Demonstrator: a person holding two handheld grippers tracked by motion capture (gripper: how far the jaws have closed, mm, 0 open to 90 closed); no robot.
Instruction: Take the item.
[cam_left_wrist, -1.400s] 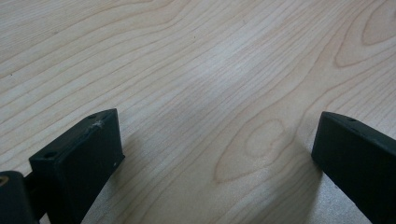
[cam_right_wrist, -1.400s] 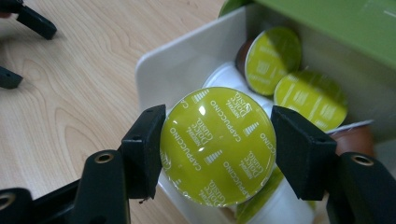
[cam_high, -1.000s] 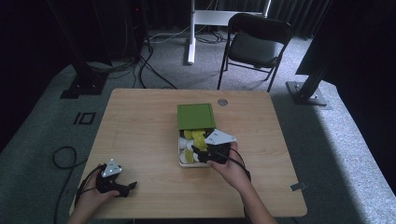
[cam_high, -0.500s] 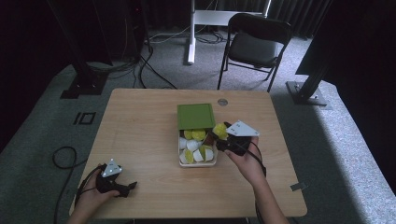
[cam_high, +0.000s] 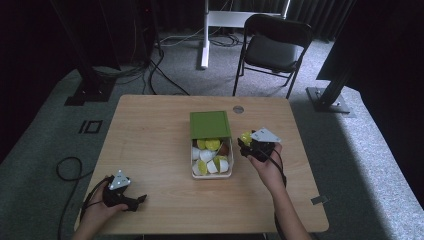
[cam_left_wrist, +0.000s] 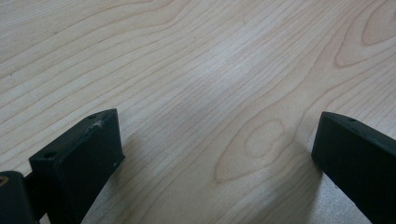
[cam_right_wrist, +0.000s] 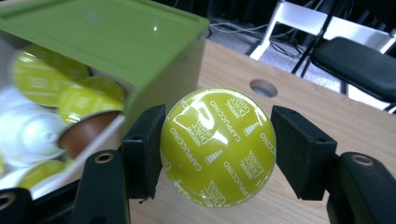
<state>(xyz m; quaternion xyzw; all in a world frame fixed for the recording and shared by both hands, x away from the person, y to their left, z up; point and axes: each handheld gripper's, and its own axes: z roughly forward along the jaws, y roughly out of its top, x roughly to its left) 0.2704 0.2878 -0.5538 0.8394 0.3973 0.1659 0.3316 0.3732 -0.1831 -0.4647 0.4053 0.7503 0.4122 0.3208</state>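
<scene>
A light wooden table carries a white box of coffee capsules at its middle, with a green lid over the far end. Just right of the box, the right gripper is clamped on a round yellow-green foil-topped capsule. The left gripper rests near the front left corner, jaws wide apart over bare wood.

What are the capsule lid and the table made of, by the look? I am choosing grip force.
The capsule in the right gripper has a glossy yellow-green lid, probably foil or thin plastic film: it shows sharp glare and printed lettering. The table looks like pale wood or wood-pattern laminate, matte, with clear grain lines.
</scene>
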